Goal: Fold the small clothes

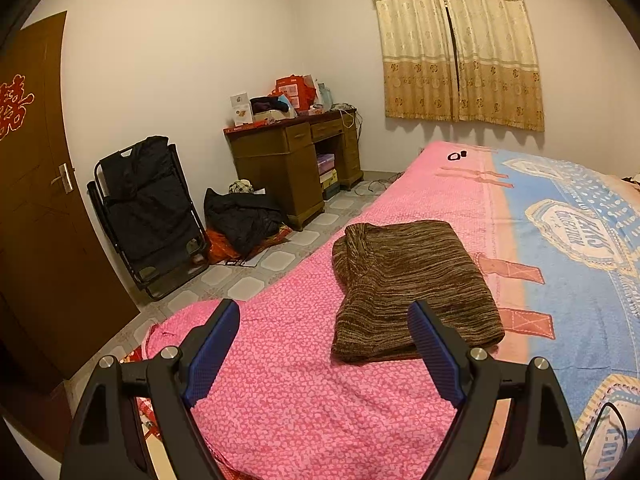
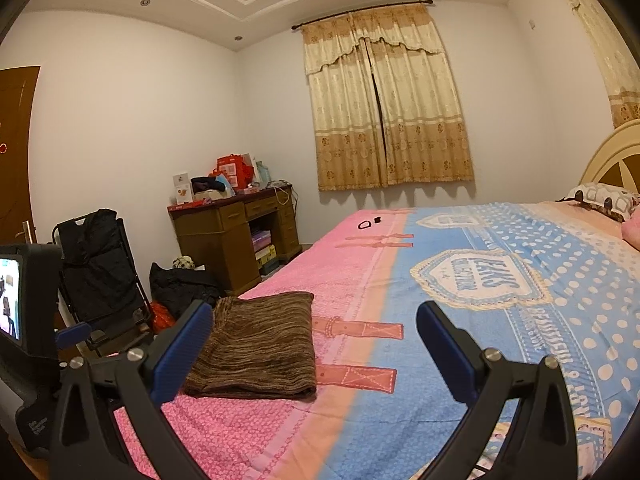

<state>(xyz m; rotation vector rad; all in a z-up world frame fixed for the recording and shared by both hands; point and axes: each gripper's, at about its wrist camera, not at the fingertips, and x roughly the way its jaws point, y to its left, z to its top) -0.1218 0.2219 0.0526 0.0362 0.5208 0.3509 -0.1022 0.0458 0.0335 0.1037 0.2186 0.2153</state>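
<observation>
- Both sets of jaws stand wide apart with nothing between them: the left gripper [image 1: 324,320] and the right gripper [image 2: 314,320] each hover over the bed [image 1: 280,400], touching no cloth.
- The bed is spread with a pink and blue cover; the brown striped knit garment [image 1: 412,284] lies on the pink half, close to the boundary with the blue half.
- The garment looks already folded into a thick rectangle, one rounded doubled edge on its left side in the left wrist view, so I judge the fold largely done.
- Its long axis runs away from the left gripper, roughly along that gripper's line of sight, near short edge towards the fingers.
- From the left gripper the garment [image 2: 256,348] lies ahead and a little right; the right-hand blue pad [image 1: 436,356] overlaps its near corner in the picture, though whether it touches cannot be told.
- From the right gripper the garment lies ahead and well to the left, behind the left-hand pad [image 2: 184,356]; open blue cover fills the gap between its fingers.
- Judgement: the left gripper is nearer and better lined up; the right would have to swing left first.
</observation>
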